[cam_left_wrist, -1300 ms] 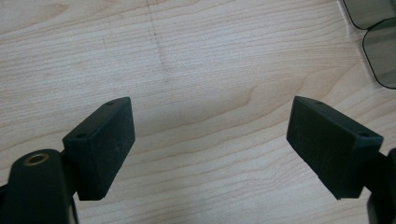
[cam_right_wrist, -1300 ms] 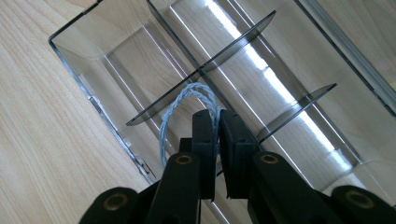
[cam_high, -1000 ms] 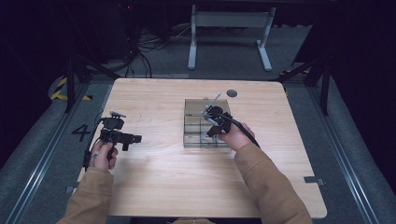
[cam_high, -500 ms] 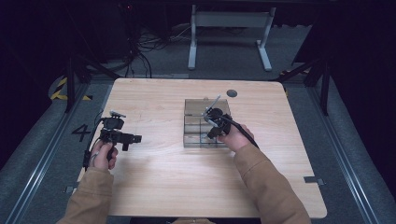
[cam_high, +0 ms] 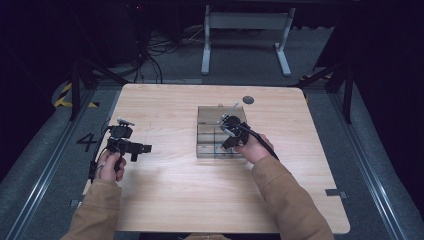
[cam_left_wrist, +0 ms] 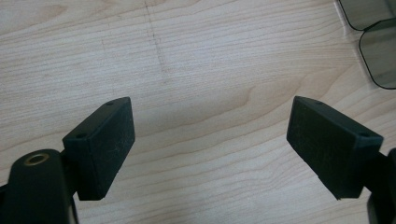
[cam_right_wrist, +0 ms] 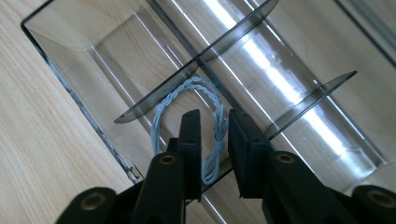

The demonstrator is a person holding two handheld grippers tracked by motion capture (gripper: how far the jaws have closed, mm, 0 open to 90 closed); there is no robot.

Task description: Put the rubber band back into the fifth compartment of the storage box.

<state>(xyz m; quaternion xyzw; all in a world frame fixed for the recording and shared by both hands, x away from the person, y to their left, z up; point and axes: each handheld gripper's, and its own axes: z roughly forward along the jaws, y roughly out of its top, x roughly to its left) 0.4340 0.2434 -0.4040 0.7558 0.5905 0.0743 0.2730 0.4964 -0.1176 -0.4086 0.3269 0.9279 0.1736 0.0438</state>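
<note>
In the high view the right gripper (cam_high: pixel 227 142) sits just right of the frame's centre, held by the person's right hand (cam_high: pixel 253 148) and pointed down into the near part of a clear plastic organizer box (cam_high: pixel 210 114) that stands on the wooden table (cam_high: pixel 175 200). The right gripper view looks along that gripper (cam_right_wrist: pixel 214 130) into the box: smoky transparent dividers (cam_right_wrist: pixel 233 35) cross the upper middle of the frame and split the box into compartments. A loop of pale blue twisted cord (cam_right_wrist: pixel 187 91) lies on the floor of the compartment at the lower centre, with one side of the loop running down between the two black jaws to a knotted end near the bottom of the frame. The jaws have just been opening; they now stand partly apart with a narrow gap, the cord lies in that gap, and the pads do not press on it. At the left of the high view the left gripper (cam_high: pixel 142 148) is held low over bare table by the left hand (cam_high: pixel 107 167), well apart from the box. In the left gripper view its jaws (cam_left_wrist: pixel 210 135) are spread wide with nothing between them, over wood grain, and a corner of the box (cam_left_wrist: pixel 373 42) shows at the upper right.
</note>
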